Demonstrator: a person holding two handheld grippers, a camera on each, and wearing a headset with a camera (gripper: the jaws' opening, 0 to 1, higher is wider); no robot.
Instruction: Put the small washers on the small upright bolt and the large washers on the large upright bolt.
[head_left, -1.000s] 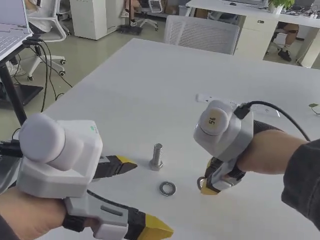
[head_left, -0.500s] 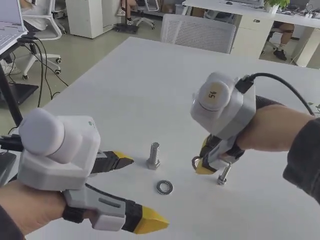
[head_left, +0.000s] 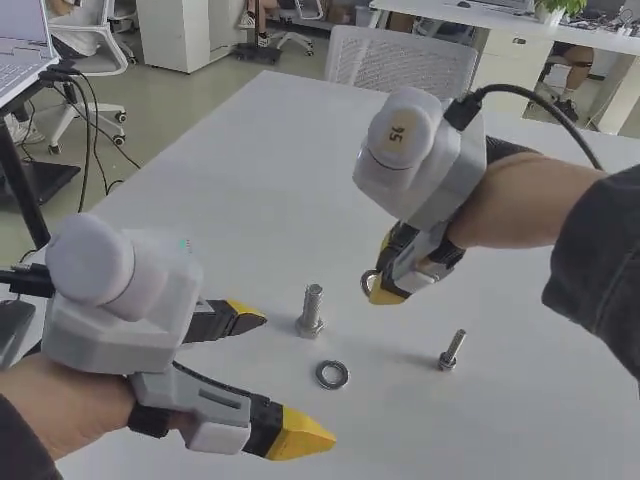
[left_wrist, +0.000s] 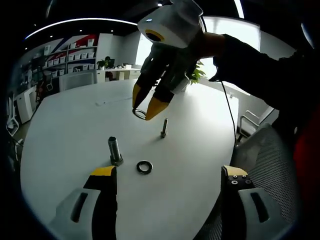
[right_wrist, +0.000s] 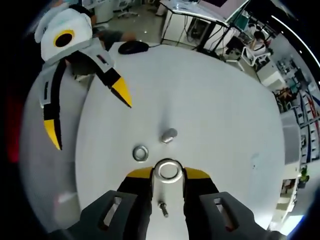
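Note:
The large upright bolt (head_left: 312, 310) stands mid-table, with a loose washer (head_left: 332, 375) lying flat just in front of it. To the right stands the small upright bolt (head_left: 450, 350). My right gripper (head_left: 385, 290) hovers above the table between the two bolts, shut on a metal washer (head_left: 371, 284). The right gripper view shows that washer (right_wrist: 168, 170) pinched at the jaw tips, with the large bolt (right_wrist: 169, 135) and the loose washer (right_wrist: 140, 152) below. My left gripper (head_left: 272, 377) is open and empty, left of the large bolt (left_wrist: 115, 151).
The white table (head_left: 260, 170) is bare around the bolts. A mesh chair (head_left: 400, 60) stands at its far edge. A laptop stand with cables (head_left: 30, 90) is off the table's left side. The person's sleeve (head_left: 600, 270) reaches in from the right.
My right gripper has risen from the table with the washer and moved up and left toward the large bolt, uncovering the small bolt. The left gripper has stayed put.

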